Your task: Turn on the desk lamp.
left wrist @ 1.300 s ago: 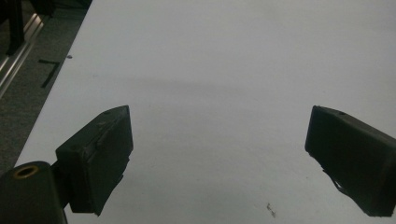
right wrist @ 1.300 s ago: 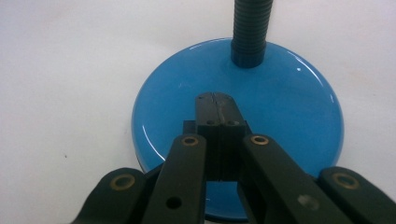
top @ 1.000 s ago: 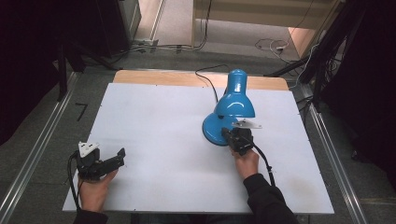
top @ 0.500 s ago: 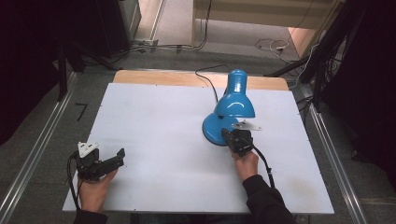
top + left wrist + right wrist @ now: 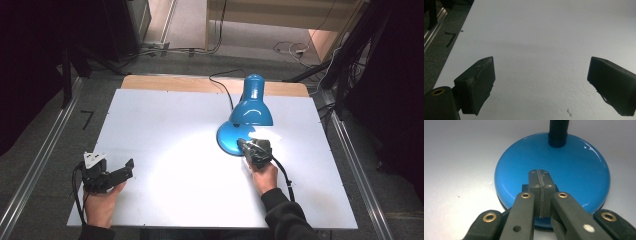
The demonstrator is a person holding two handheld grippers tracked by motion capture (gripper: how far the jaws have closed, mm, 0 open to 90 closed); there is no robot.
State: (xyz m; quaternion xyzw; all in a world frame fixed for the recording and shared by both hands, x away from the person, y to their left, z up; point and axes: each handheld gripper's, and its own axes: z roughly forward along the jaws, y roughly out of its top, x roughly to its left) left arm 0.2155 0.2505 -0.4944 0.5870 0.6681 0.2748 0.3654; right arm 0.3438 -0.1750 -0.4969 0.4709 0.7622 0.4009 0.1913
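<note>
Blue enamelled metal, glossy and round: the desk lamp's base (image 5: pixel 554 185) sits right under my right gripper (image 5: pixel 540 176), whose jaws are pressed together with nothing between them, their tips resting on the top of the base near its front edge. I read that as a press on a switch there, since the lamp (image 5: pixel 248 117) appears lit, a bright pool spreading across the white tabletop (image 5: pixel 165 120) in front of the downturned shade. I cannot see the switch itself under the jaw tips. The lamp stands right of centre on the table, its black ribbed neck (image 5: pixel 558 131) rising from the back of the base and its cord (image 5: pixel 225 85) trailing off the far edge.

My left gripper (image 5: pixel 107 175) rests low at the near left corner, jaws spread wide and holding nothing, parked well apart from the lamp so it stays out of the way. In the left gripper view bare tabletop lies ahead, with the table's left edge close by. Open room is generous across the middle and left; on the right the lamp stands near that edge.
</note>
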